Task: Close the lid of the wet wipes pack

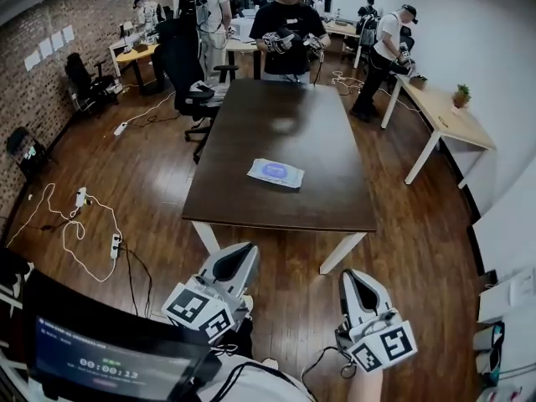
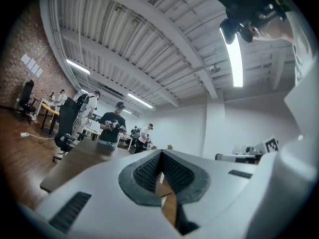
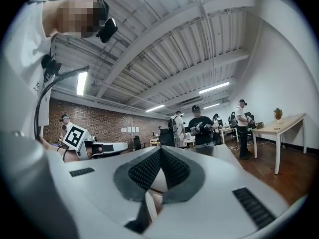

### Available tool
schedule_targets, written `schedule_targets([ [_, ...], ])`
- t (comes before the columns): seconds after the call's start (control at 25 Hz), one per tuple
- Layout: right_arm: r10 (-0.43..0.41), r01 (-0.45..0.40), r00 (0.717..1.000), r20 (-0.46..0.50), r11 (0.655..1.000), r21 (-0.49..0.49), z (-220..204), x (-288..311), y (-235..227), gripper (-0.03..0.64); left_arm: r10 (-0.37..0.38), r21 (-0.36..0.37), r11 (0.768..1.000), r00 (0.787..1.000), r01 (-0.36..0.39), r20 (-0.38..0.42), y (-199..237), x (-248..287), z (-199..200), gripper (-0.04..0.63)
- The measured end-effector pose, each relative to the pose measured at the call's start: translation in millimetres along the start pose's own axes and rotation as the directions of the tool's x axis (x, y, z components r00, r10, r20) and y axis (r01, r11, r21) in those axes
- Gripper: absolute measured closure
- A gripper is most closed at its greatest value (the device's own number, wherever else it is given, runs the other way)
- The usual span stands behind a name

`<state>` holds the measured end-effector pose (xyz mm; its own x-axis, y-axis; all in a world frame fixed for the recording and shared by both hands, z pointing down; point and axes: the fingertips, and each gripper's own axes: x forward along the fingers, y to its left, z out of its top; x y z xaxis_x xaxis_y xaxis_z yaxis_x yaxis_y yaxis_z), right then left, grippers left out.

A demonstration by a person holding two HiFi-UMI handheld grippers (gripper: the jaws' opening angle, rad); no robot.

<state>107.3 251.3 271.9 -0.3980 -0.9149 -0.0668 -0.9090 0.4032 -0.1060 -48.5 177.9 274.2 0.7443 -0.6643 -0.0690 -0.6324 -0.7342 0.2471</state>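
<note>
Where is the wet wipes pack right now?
In the head view, the pack lies on the dark table, near its closer end, about midway across.

Dark-brown rect. wooden tabletop (image 1: 318, 132): I see open room round flat white-blue wipes pack (image 1: 275, 172); black swivel chair (image 1: 186, 69) crowds far-L corner.

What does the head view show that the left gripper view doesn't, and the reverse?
Head view only: the wet wipes pack lying flat on the table, and a screen near the person. Left gripper view only: the ceiling light, and the left gripper close up, its jaws together with nothing between them. Both: the dark table, the person in black at its far end, and the brick wall.
</note>
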Motion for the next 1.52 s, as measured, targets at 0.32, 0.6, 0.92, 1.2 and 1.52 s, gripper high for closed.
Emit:
schedule_targets([
  [0.32, 0.033, -0.035, 0.998, 0.046, 0.998, 0.054, 8, -26, 13, 0.611, 0.059, 0.046, 0.997, 0.998, -0.06, 0.014, -7, -31, 17, 0.597],
  [0.6, -0.008, 0.006, 0.998, 0.065, 0.999, 0.032, 20, -51, 32, 0.611, 0.048, 0.08, 0.995, 0.998, -0.051, 0.038, -16, -64, 39, 0.597],
  [0.92, -0.054, 0.056, 0.996, 0.074, 0.998, -0.027, 36, -48, 52, 0.611, 0.047, 0.081, 0.995, 0.998, -0.051, 0.053, 5, -85, 49, 0.597],
  [1.2, -0.032, 0.035, 0.998, 0.055, 0.998, -0.053, 41, -37, 61, 0.611, 0.033, 0.08, 0.996, 0.999, -0.037, 0.041, 3, -81, 51, 0.597],
  [1.52, -0.058, 0.06, 0.997, 0.06, 0.997, -0.045, 40, -33, 57, 0.611, 0.025, 0.079, 0.996, 0.999, -0.028, 0.036, 8, -80, 52, 0.597],
])
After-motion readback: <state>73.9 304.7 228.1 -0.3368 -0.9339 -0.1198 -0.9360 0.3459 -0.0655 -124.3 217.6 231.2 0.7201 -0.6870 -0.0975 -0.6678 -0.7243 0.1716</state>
